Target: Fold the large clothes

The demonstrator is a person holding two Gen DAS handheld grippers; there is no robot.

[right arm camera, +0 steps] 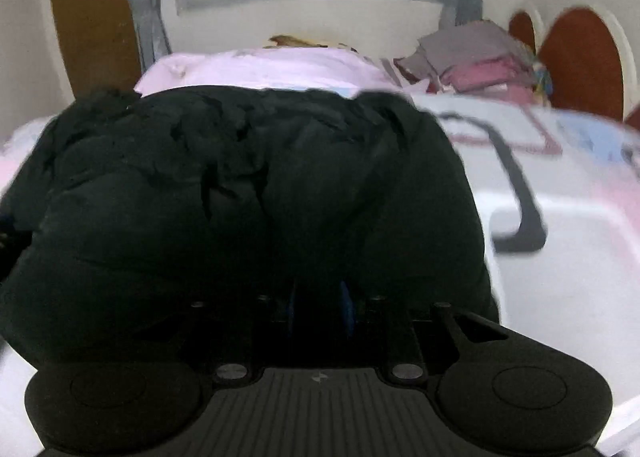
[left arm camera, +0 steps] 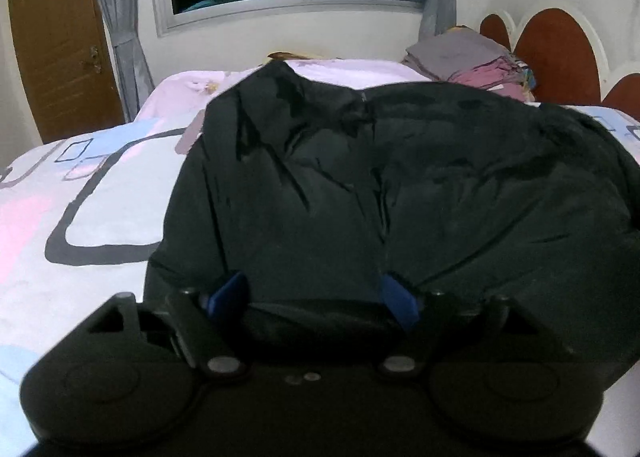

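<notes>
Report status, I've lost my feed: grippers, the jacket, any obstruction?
Left gripper open, black jacket between its fingers. Right gripper shut on the jacket's near edge. Jacket bunched on the bed. Folded clothes pile far corner, clear.

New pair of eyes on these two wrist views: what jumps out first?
A bulky black jacket fills the middle of both views, spread over a pastel patterned bedsheet. The left tongs stand wide apart at its near edge, while the right tongs are nearly closed with dark cloth around them. A stack of folded clothes sits at the far right by the red headboard.
</notes>
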